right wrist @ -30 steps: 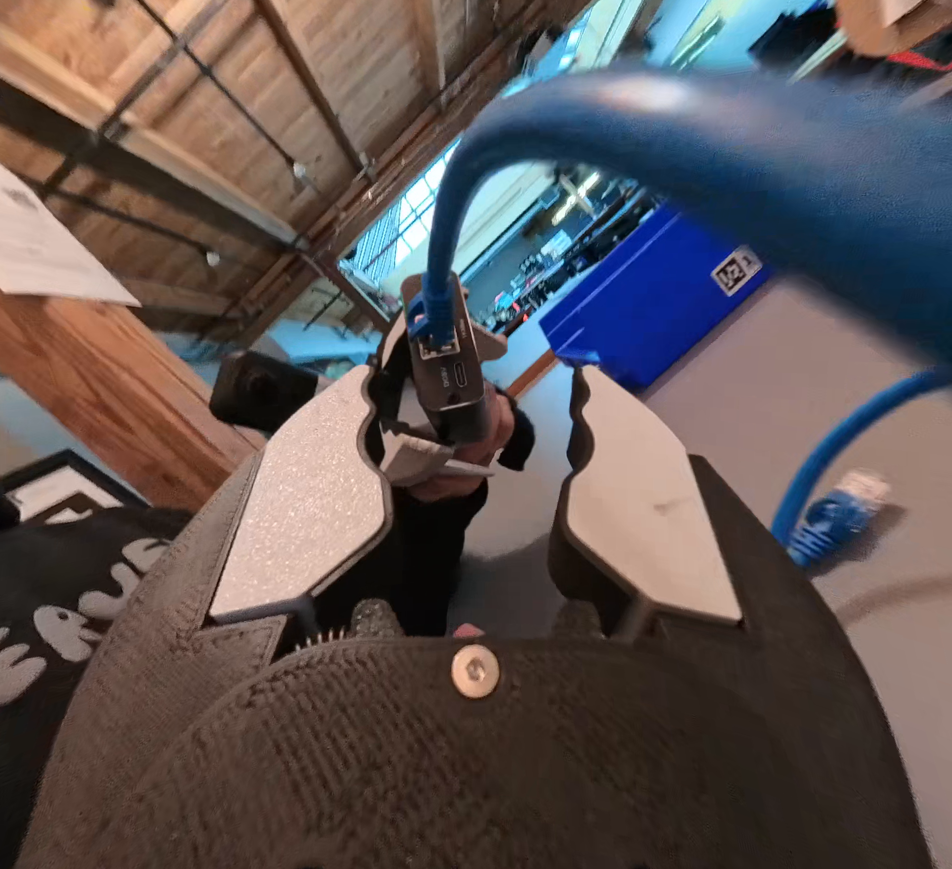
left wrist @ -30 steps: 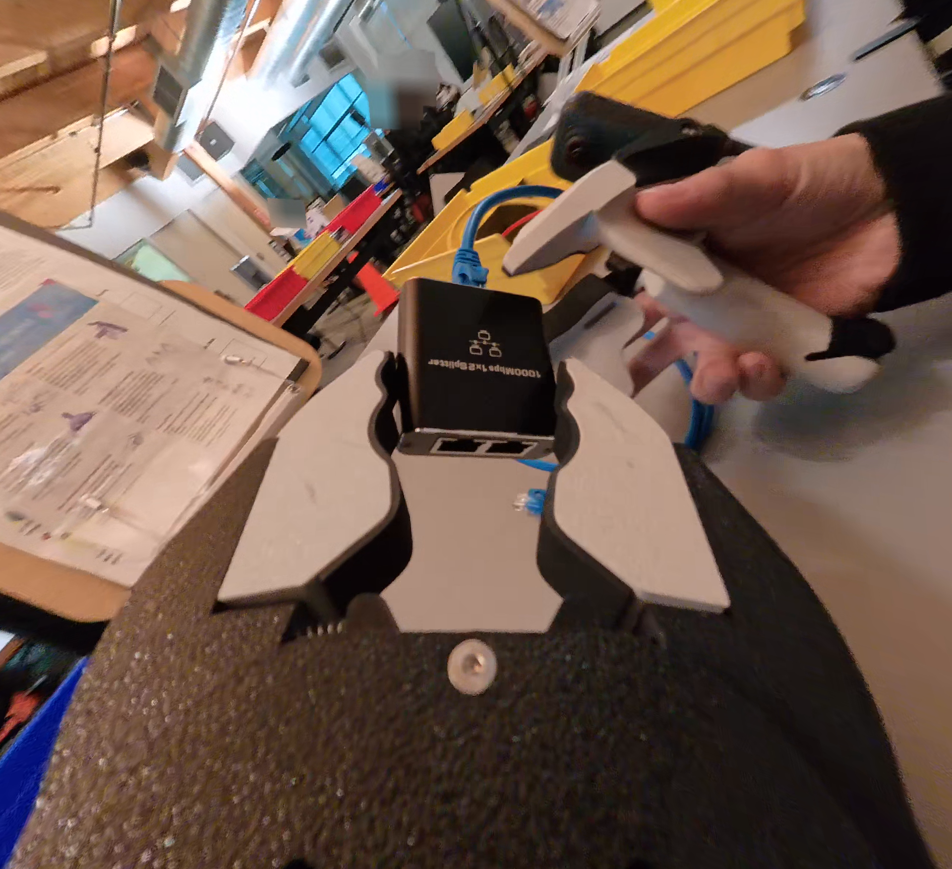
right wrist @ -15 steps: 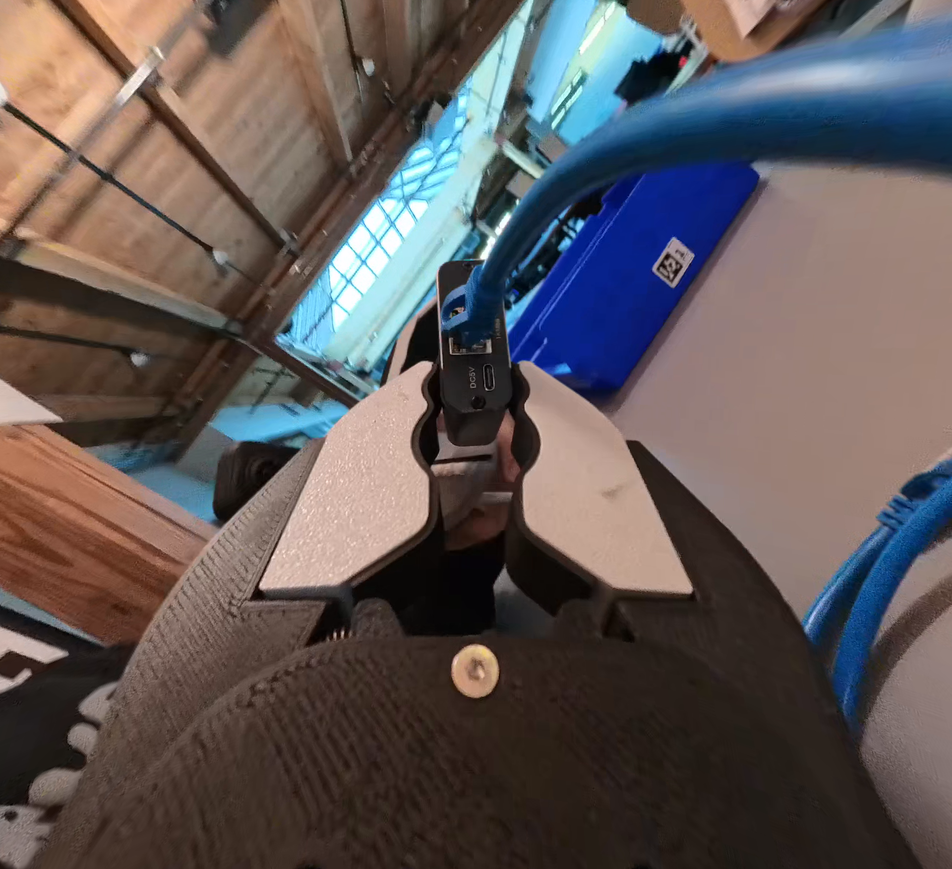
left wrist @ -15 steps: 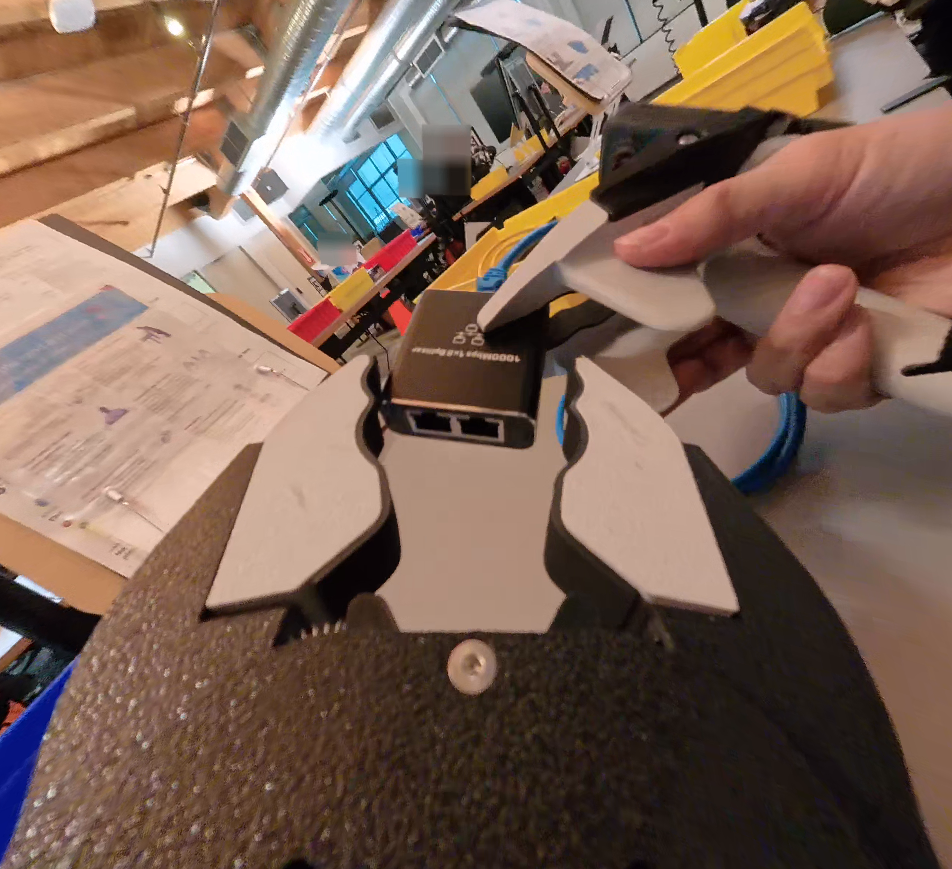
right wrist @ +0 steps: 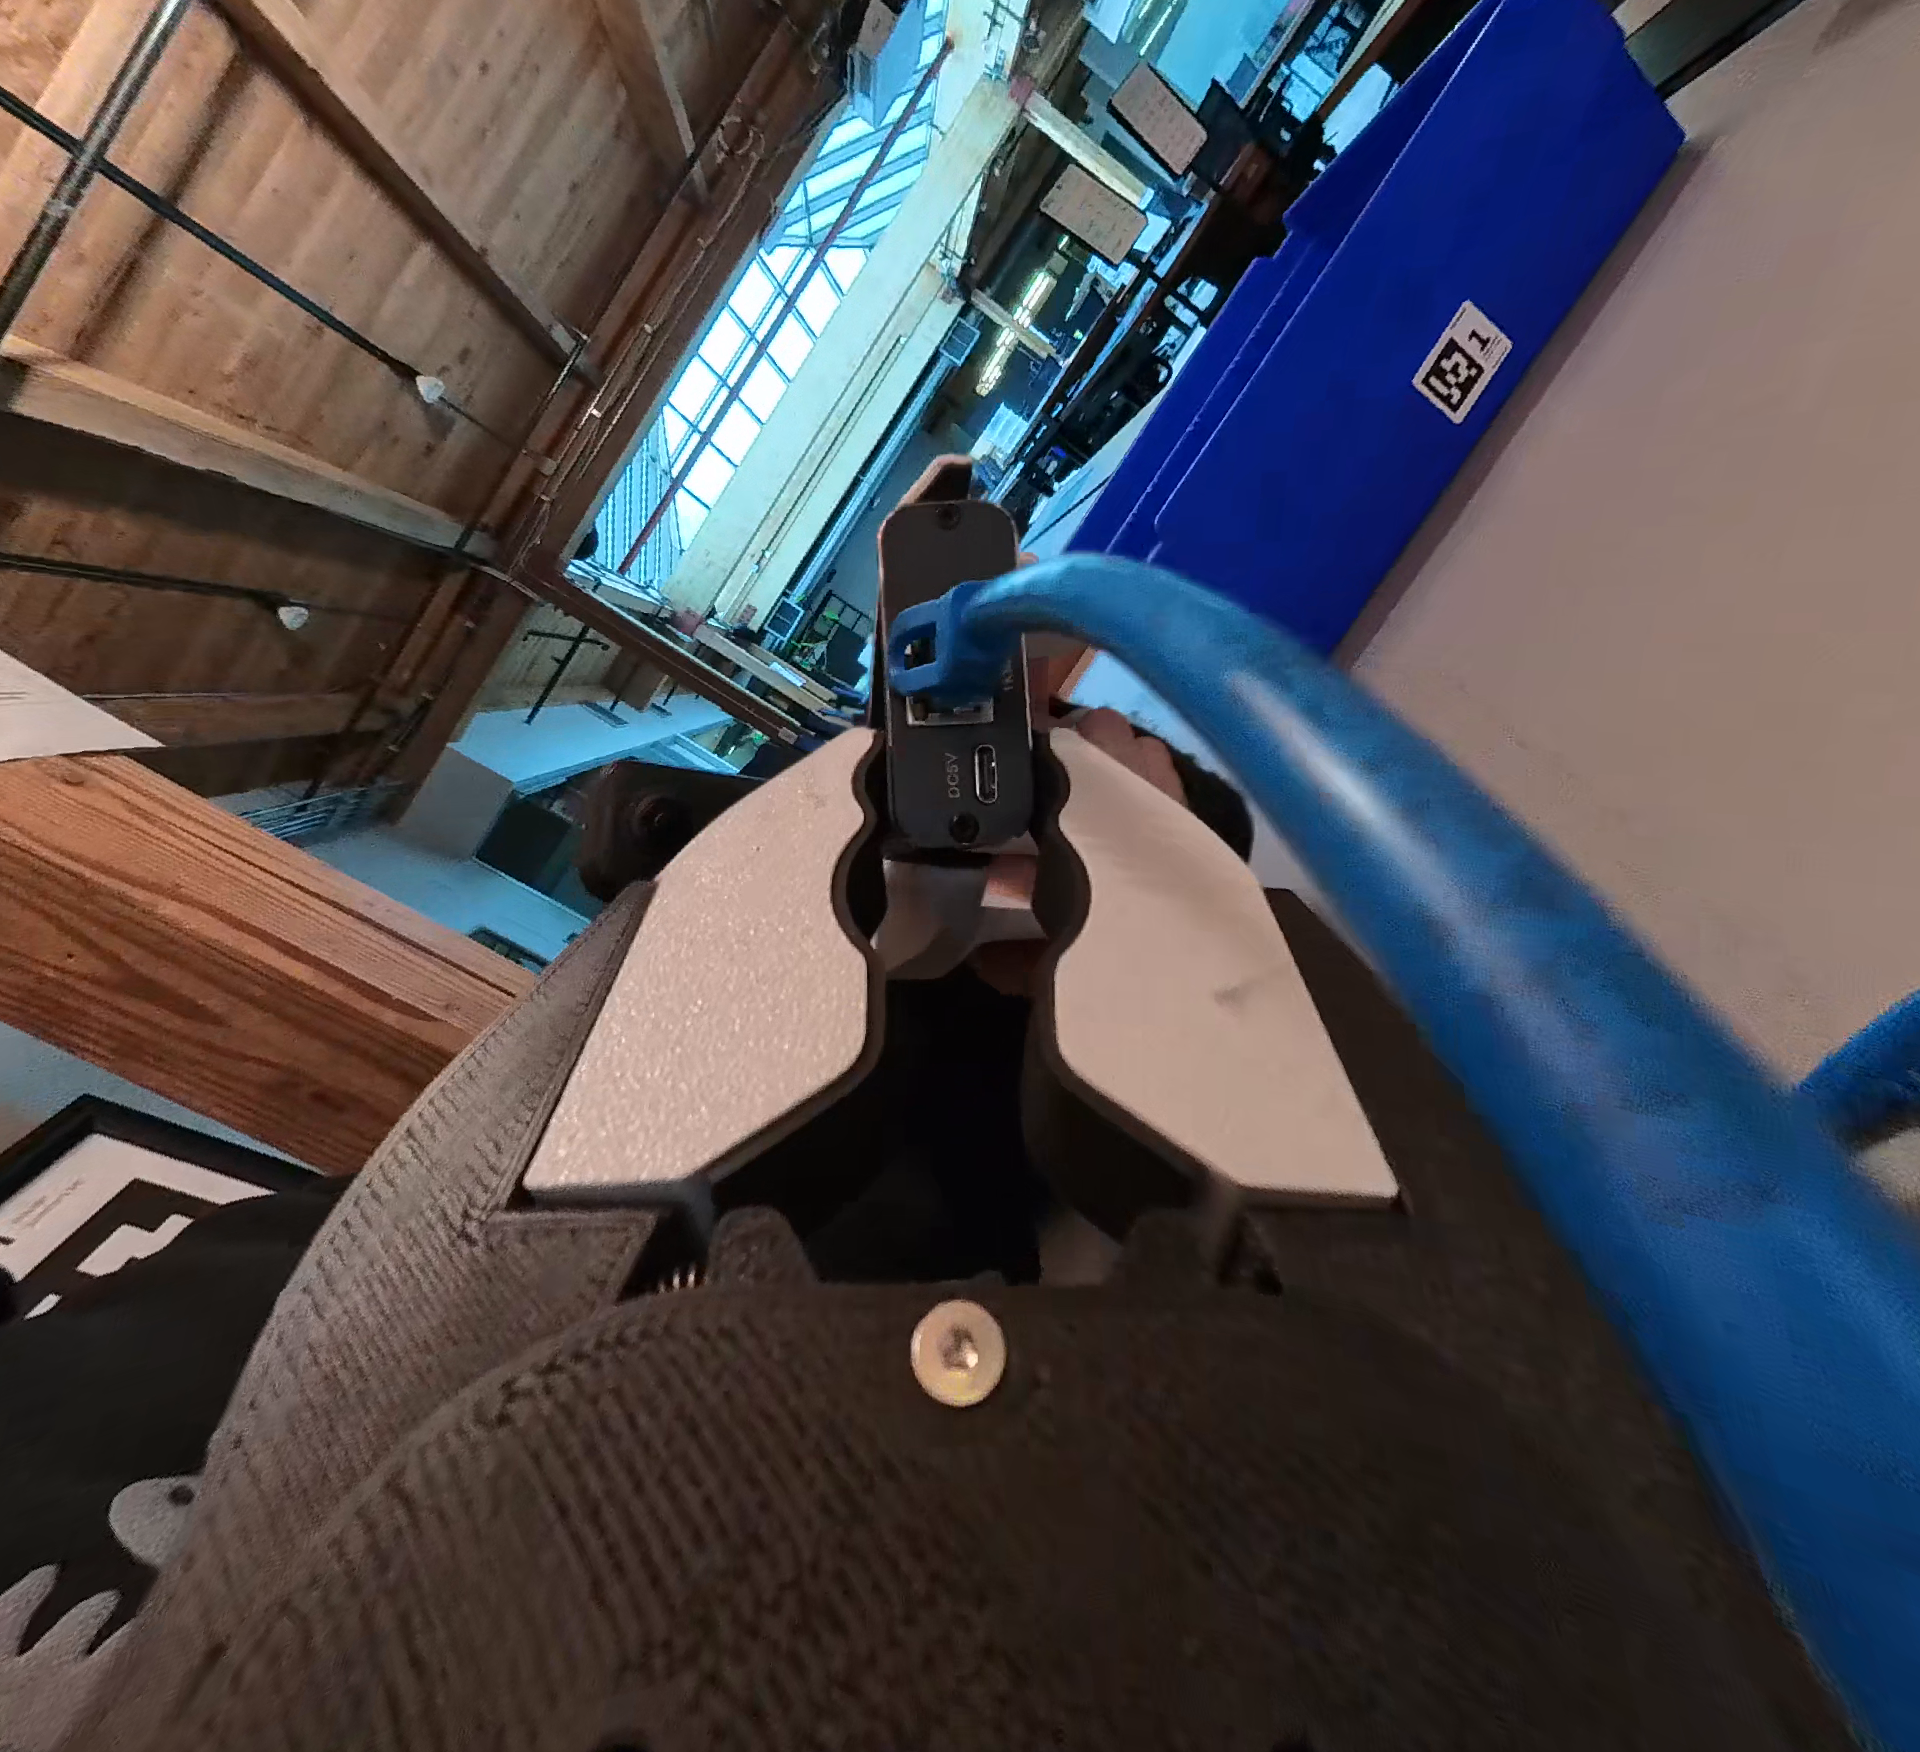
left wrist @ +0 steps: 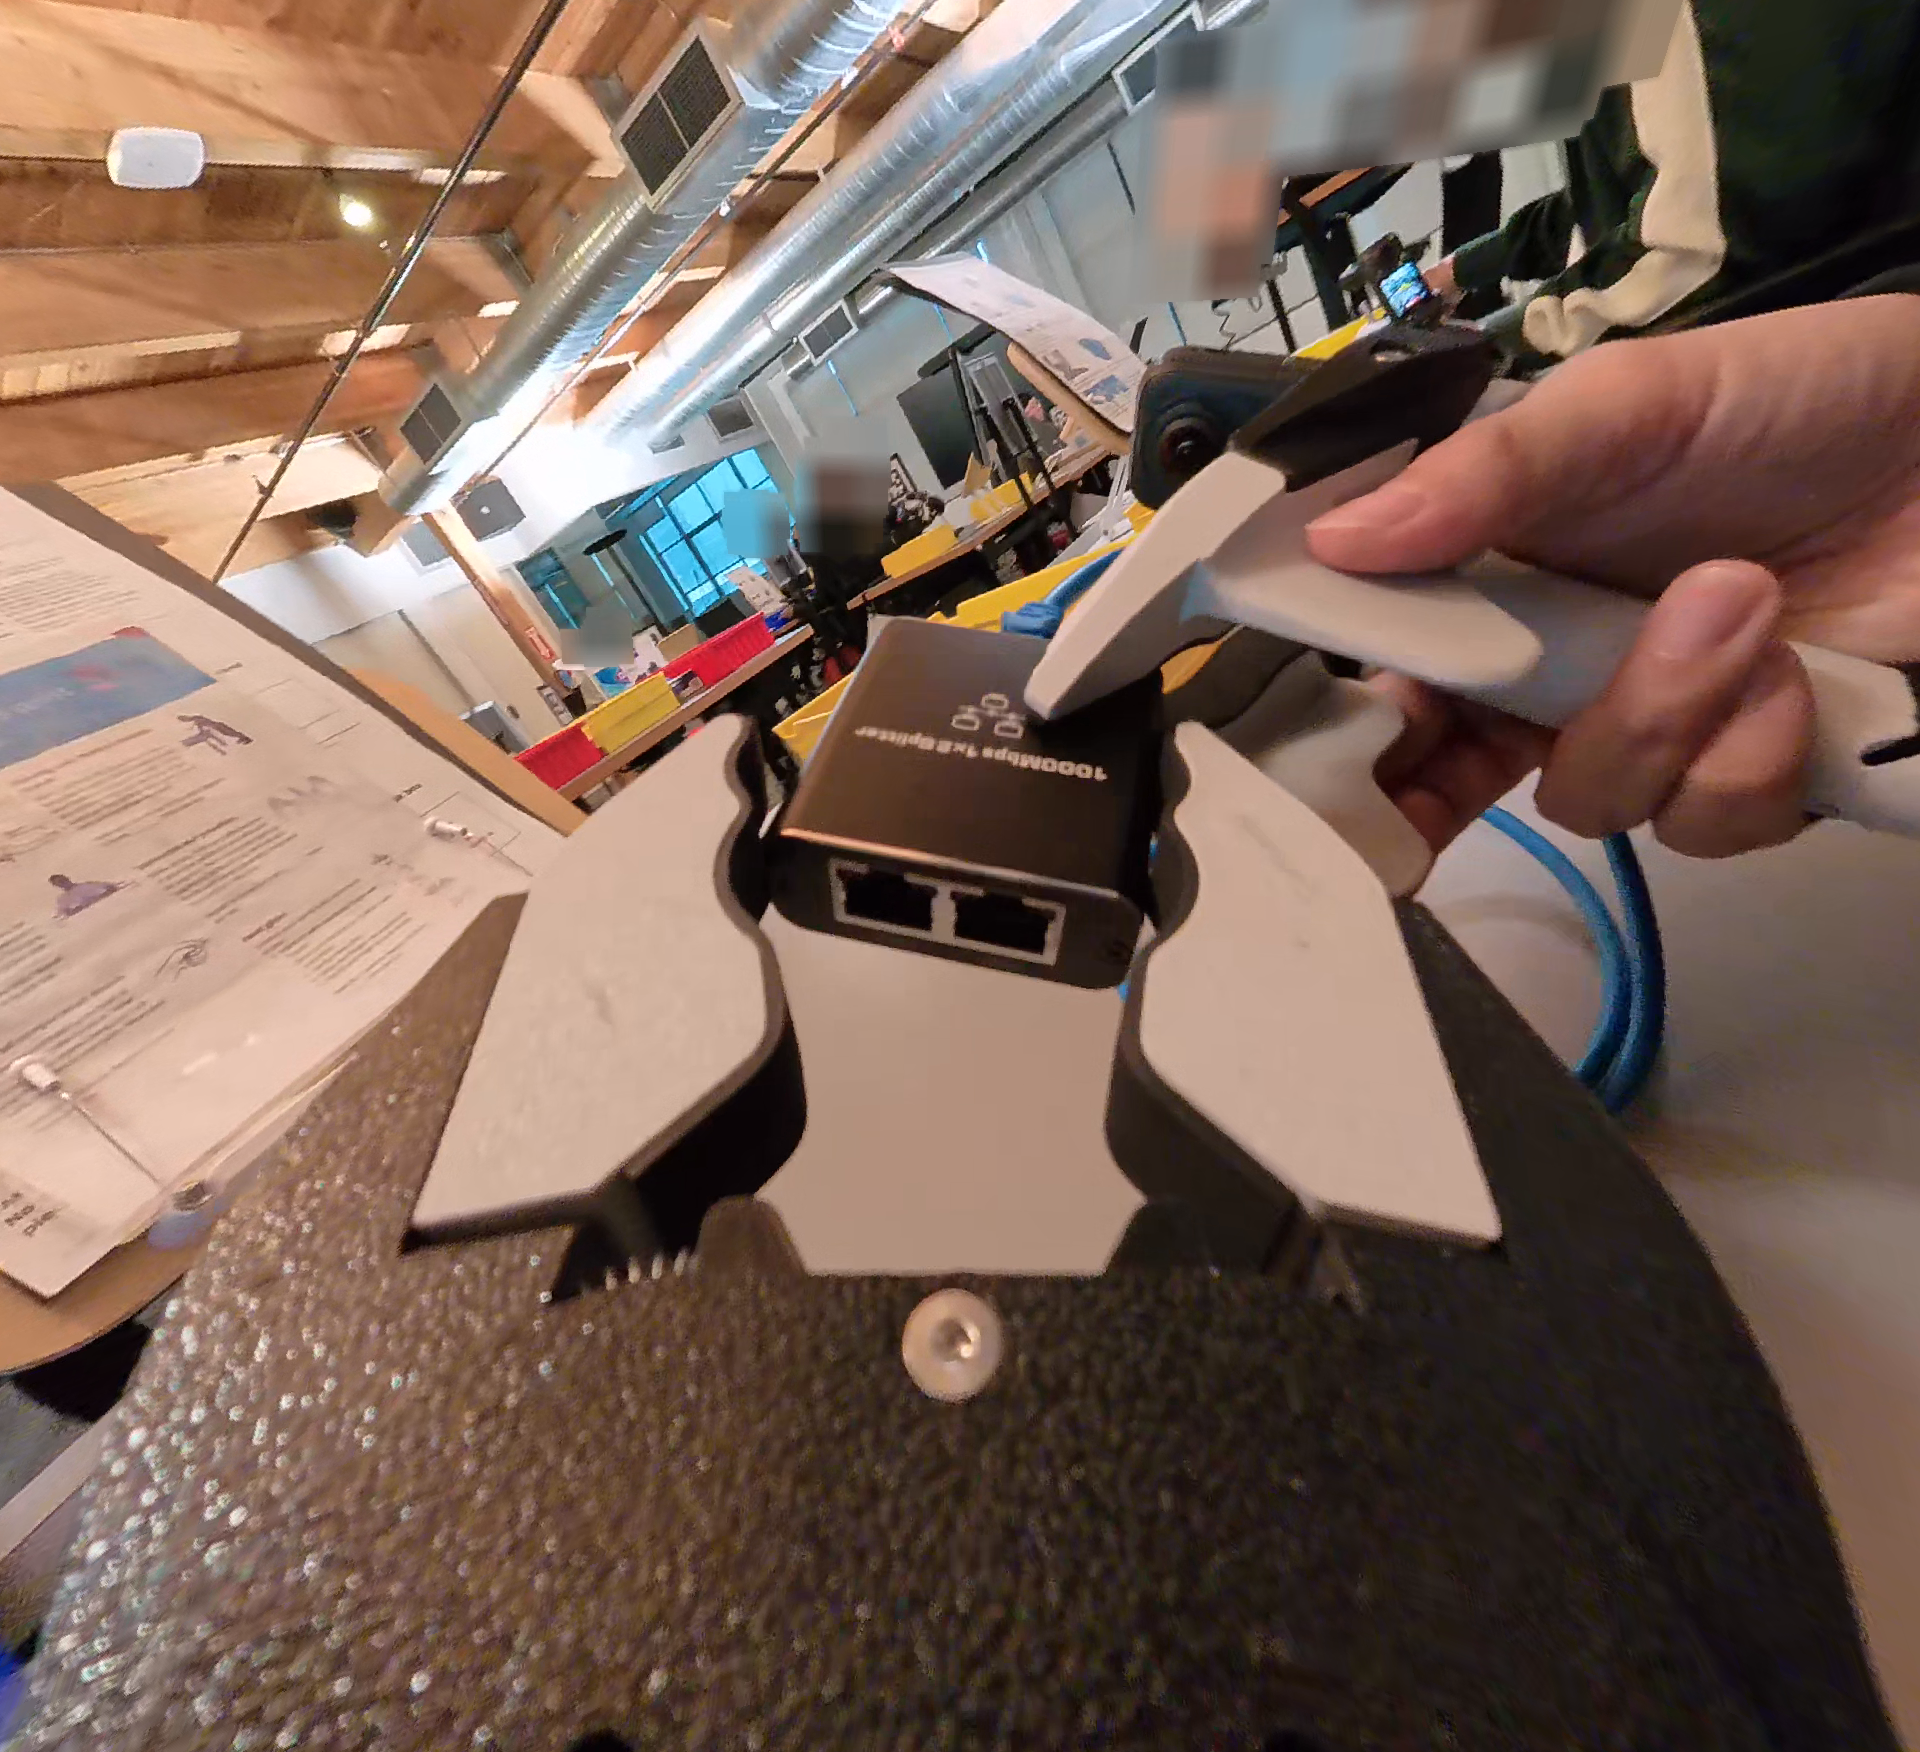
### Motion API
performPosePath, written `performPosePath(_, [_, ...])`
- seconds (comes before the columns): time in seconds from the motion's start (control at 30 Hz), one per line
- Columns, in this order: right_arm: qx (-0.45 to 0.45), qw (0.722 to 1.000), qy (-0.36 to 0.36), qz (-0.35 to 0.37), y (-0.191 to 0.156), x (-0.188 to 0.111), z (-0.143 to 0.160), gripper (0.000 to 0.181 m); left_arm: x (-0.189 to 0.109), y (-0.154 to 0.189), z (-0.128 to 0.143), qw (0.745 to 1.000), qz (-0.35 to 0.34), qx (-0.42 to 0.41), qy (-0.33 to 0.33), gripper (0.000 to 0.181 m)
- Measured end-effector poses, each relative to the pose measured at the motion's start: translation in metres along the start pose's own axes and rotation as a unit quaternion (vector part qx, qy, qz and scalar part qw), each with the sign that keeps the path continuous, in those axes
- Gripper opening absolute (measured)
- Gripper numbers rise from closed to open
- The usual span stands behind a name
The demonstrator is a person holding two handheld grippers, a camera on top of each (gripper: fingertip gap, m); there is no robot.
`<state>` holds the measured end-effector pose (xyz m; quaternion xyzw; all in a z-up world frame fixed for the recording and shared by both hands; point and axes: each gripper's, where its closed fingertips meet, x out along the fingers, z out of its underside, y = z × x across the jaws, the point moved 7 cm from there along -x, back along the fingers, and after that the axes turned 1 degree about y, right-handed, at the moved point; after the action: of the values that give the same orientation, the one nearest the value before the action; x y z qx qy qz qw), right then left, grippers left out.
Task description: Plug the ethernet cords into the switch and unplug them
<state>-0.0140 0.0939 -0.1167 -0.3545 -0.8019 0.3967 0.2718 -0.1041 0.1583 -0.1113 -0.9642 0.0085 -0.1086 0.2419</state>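
Observation:
A black switch (left wrist: 977, 798) is clamped between the fingers of my left gripper (left wrist: 961, 829), with two empty ports facing the camera. My right gripper (left wrist: 1122, 715), held by a hand (left wrist: 1662, 539), is shut on the switch's far end from the right. In the right wrist view that end of the switch (right wrist: 951, 767) sits between the tips of my right gripper (right wrist: 956, 803). A blue ethernet cord (right wrist: 1351, 767) is plugged into the port there by its plug (right wrist: 930, 653). The cord loops down over the table (left wrist: 1621, 975).
A clipboard with printed sheets (left wrist: 208, 871) stands close on the left. Yellow and red bins (left wrist: 644, 715) sit on tables behind. A blue bin (right wrist: 1403, 331) lies on the grey table (right wrist: 1714, 611). A wooden beam (right wrist: 208, 954) is at the left.
My right gripper came in from open and closed on the switch's cord end. The left gripper kept its hold and tilted the switch, so the two ports face the camera more.

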Motion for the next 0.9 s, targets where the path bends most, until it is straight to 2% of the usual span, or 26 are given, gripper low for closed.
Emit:
performPosePath(0.27, [0.01,1.0,-0.025,-0.013,-0.002,0.001,0.003,0.024,-0.005,0.0,0.001,0.998,0.033,-0.021,0.047,0.069])
performPosePath(0.33, [0.011,0.999,-0.03,-0.01,-0.002,0.0,0.003,0.02,-0.006,0.0,0.002,0.998,0.042,-0.02,0.043,0.07])
performPosePath(0.37, [0.009,0.999,-0.032,-0.011,-0.002,0.0,0.003,0.025,-0.006,0.001,0.003,0.998,0.045,-0.019,0.04,0.07])
performPosePath(0.47, [0.01,0.999,-0.031,-0.009,-0.002,-0.001,0.002,0.024,-0.006,0.001,0.005,0.998,0.049,-0.013,0.03,0.069])
performPosePath(0.5, [0.008,0.999,-0.033,-0.007,-0.001,-0.002,0.002,0.017,-0.006,0.001,0.006,0.998,0.05,-0.011,0.025,0.069])
performPosePath(0.53, [0.01,0.999,-0.031,-0.005,-0.001,-0.002,0.002,0.024,-0.005,0.001,0.006,0.998,0.051,-0.011,0.022,0.069])
performPosePath(0.57, [0.011,1.0,-0.027,-0.004,-0.001,-0.002,0.002,0.02,-0.005,0.001,0.007,0.998,0.051,-0.01,0.018,0.068])
performPosePath(0.63, [0.005,1.0,-0.021,0.0,-0.001,-0.002,0.0,0.024,-0.005,0.001,0.007,0.999,0.047,-0.013,0.009,0.068])
performPosePath(0.73, [-0.013,1.0,-0.004,0.011,-0.001,-0.005,-0.005,0.024,0.001,0.001,0.008,0.998,0.033,-0.033,-0.032,0.068])
performPosePath(0.8, [-0.036,0.999,-0.001,0.018,-0.001,-0.006,-0.007,0.026,0.004,0.001,0.007,0.997,0.029,-0.071,-0.031,0.068])
performPosePath(0.9, [-0.066,0.998,-0.005,0.024,-0.003,-0.004,-0.005,0.04,0.005,-0.002,0.011,0.99,0.03,-0.134,-0.014,0.068])
